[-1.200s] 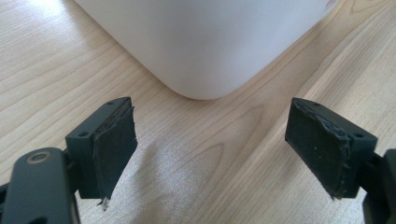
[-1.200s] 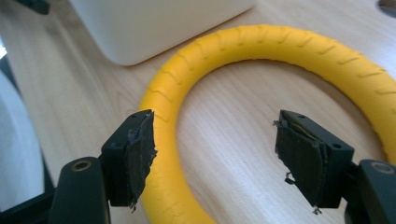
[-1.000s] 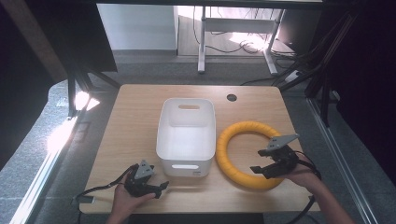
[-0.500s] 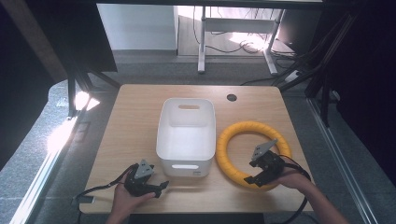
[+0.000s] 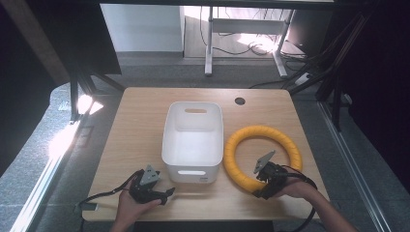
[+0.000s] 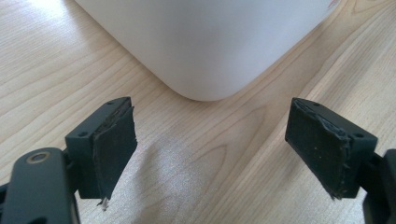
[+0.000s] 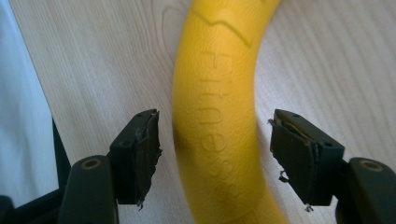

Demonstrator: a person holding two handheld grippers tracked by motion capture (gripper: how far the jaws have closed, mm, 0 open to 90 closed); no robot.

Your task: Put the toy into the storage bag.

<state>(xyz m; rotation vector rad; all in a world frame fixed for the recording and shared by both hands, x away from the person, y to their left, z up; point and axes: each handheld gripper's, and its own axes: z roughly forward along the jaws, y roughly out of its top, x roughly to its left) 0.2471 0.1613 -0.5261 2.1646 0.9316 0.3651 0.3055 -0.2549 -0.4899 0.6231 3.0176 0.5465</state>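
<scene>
- While daylight falls across the floor beyond, a white plastic bin [image 5: 193,140] stands at the middle of a light wooden table [image 5: 135,125], its long sides running near to far.
- From the high view the bin's interior reads as bare white, with nothing lying on its floor; slot handles are cut into its near and far walls.
- Just right of the bin, a yellow ring [image 5: 262,157] lies flat on the tabletop, close to the bin's right wall; whether the two touch cannot be told.
- At the near right, the right gripper [image 5: 265,175] sits over the ring's near arc, held in a hand that enters from the bottom edge.
- Seen in the right gripper view, the jaws stand wide apart on either side of the yellow tube [image 7: 219,116], which bears raised lettering; neither pad [image 7: 144,154] touches it, and nothing is gripped.
- At the near left, the left gripper [image 5: 153,192] rests low by the bin's near left corner, its cable trailing left along the table.
- Through the left gripper view, its jaws gape wide and empty, framing a rounded bottom corner of the bin [image 6: 205,42] with bare wood between the pads [image 6: 114,149].
</scene>
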